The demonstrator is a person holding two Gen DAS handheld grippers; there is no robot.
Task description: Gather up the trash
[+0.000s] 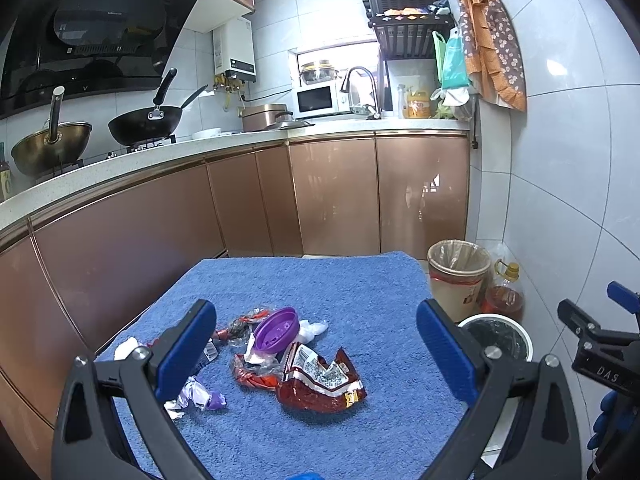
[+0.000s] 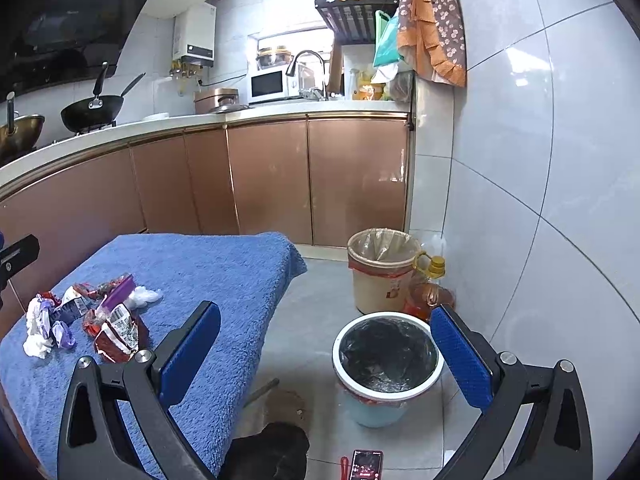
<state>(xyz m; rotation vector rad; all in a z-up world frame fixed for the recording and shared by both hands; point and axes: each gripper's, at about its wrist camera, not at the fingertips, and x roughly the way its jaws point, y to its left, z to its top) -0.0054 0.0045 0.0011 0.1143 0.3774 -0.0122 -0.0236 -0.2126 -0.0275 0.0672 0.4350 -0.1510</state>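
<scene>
Both grippers gape wide and hold nothing. Ahead of the left gripper (image 1: 316,356), a torn red snack wrapper (image 1: 324,378) lies flat on the blue towel (image 1: 360,292), long axis slanting away to the left, touching a tilted purple lid (image 1: 277,328). Below the right gripper (image 2: 324,354) stands a black-lined bin (image 2: 386,360) on the grey-tiled kitchen floor (image 2: 312,320).
</scene>
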